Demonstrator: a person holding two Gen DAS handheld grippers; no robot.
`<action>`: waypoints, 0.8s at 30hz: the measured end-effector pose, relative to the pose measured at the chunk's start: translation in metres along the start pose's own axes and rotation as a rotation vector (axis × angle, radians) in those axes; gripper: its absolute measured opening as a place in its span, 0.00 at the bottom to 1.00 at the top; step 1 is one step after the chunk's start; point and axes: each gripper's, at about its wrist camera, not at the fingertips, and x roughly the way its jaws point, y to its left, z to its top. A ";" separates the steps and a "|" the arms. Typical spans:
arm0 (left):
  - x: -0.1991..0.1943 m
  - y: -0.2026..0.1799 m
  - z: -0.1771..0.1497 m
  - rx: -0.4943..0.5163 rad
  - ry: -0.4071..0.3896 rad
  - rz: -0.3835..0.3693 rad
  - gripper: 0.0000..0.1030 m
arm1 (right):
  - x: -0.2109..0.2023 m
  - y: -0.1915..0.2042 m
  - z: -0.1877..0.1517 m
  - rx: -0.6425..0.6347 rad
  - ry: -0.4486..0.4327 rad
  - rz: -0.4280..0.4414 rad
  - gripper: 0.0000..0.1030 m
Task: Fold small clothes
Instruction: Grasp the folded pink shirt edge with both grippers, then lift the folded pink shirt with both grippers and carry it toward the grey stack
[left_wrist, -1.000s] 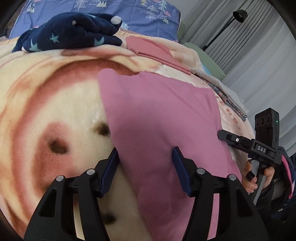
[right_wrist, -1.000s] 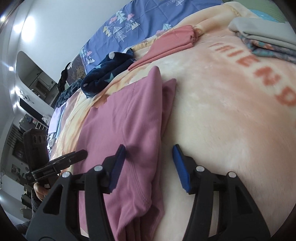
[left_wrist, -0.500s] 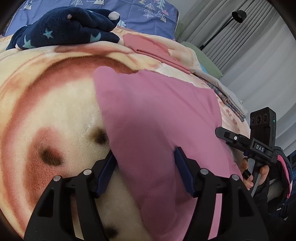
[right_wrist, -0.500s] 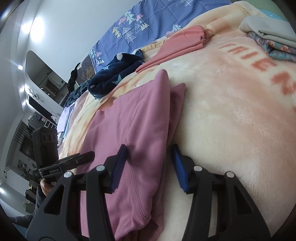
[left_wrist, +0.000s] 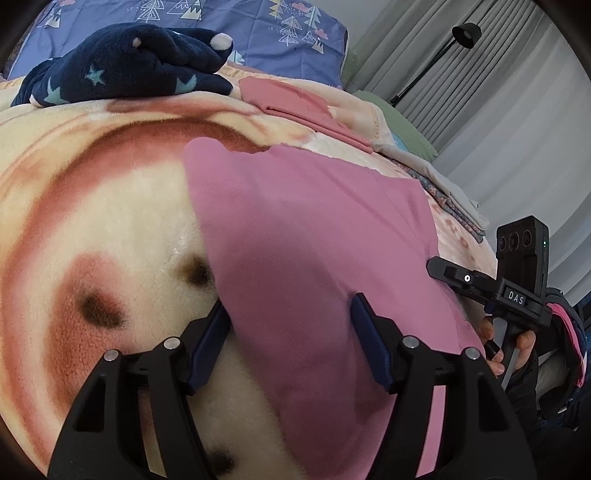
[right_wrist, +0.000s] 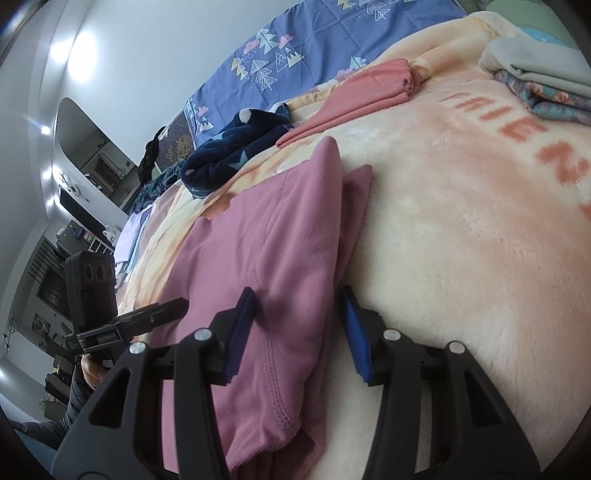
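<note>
A pink garment (left_wrist: 314, 240) lies flat on the fleece blanket (left_wrist: 92, 221), partly folded, with layered edges in the right wrist view (right_wrist: 288, 251). My left gripper (left_wrist: 291, 325) is open, its jaws straddling the garment's near left edge. My right gripper (right_wrist: 297, 321) is open, its jaws straddling the garment's folded right edge. Each gripper shows in the other's view: the right one (left_wrist: 491, 284) at the garment's far side, the left one (right_wrist: 147, 317) at the left.
A navy star-print garment (left_wrist: 125, 70) and a folded salmon garment (left_wrist: 295, 107) lie farther up the bed. A stack of folded clothes (right_wrist: 543, 81) sits at the right. A blue patterned pillow (left_wrist: 240, 22) is at the head. A floor lamp (left_wrist: 458, 40) stands beyond.
Both grippers have moved forward a little over the pink garment's edges. The right gripper's jaws have narrowed slightly around the folded edge. The garment has not moved.
</note>
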 end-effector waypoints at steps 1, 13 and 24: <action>0.002 -0.001 0.002 0.006 0.005 -0.002 0.65 | 0.002 0.000 0.002 0.002 0.011 0.000 0.48; 0.000 -0.024 0.011 0.127 -0.056 0.077 0.28 | 0.022 0.025 0.015 -0.092 0.027 -0.031 0.21; -0.058 -0.082 0.018 0.291 -0.207 0.145 0.26 | -0.055 0.090 0.008 -0.266 -0.189 -0.133 0.19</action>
